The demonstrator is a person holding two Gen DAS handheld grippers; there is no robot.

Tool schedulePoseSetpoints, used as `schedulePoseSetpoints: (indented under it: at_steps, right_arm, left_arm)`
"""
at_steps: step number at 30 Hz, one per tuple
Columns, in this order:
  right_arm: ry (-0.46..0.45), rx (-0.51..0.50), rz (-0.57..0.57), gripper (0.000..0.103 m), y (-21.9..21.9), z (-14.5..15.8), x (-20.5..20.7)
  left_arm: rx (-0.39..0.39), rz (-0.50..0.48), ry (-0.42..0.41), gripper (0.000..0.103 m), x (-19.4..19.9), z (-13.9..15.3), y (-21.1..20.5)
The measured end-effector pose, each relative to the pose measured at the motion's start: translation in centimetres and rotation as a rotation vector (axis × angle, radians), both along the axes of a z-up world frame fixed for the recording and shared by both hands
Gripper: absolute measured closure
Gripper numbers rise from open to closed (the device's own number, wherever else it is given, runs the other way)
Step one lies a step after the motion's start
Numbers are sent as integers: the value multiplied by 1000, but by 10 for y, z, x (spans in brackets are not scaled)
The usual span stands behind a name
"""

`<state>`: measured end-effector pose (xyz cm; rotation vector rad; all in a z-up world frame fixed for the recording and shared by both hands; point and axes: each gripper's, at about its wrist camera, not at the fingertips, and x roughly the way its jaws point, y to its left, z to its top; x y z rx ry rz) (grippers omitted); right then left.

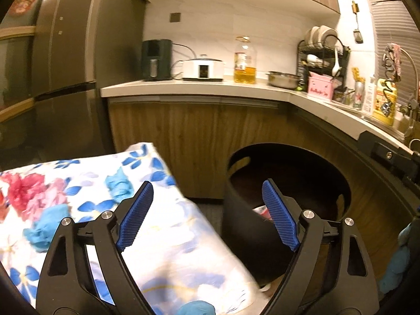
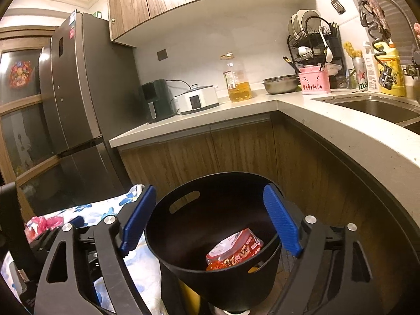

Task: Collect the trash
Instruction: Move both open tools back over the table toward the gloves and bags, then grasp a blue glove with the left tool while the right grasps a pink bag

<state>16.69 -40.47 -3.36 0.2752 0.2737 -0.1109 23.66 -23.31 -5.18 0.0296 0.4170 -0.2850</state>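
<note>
Kitchen corner, wood cabinets under an L-shaped counter [image 2: 328, 120]: black bin [image 2: 218, 239] on the floor against the cabinets, red snack wrapper [image 2: 233, 252] already inside. Left gripper [image 1: 210, 215] and right gripper [image 2: 210, 220] both spread wide, holding nothing, the right hanging over the bin's mouth. Floral-cloth surface [image 1: 86, 191] abuts the bin's left, with blue crumpled wads [image 1: 118, 183] presumably awaiting collection; clearance is tight there and toward the cabinets.

Only "ine" reads, on the green can [image 2: 361, 78] beside the sink.
</note>
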Motion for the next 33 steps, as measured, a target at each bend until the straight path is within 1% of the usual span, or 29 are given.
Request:
schedulePoseSetpoints:
  at_steps: [5,7,16,19,24,28,33]
  right_arm:
    - [-4,-6,11,21,11,0,-5]
    - [-8,-14,17,21,17,1,-7]
    - [-28,-36,71,21,58,-3,-12]
    - [-32,-45,99,21,75,-5,-13]
    - [-24,-45,145,21,101,-9,-9]
    - [-22,-61,188,21,121,-10,-6]
    - [-27,-77,219,21,140,-8,-1]
  left_arm:
    - [-4,75,-11,18,-11,-1,26]
    - [2,121,-19,18,-15,-1,39]
    - [8,303,-41,18,-28,-5,105]
    - [20,349,-55,18,-32,-7,125]
    - [27,396,-60,18,-35,-16,154]
    - [29,417,-45,18,-33,-23,171]
    - [43,419,-31,20,-20,-31,177]
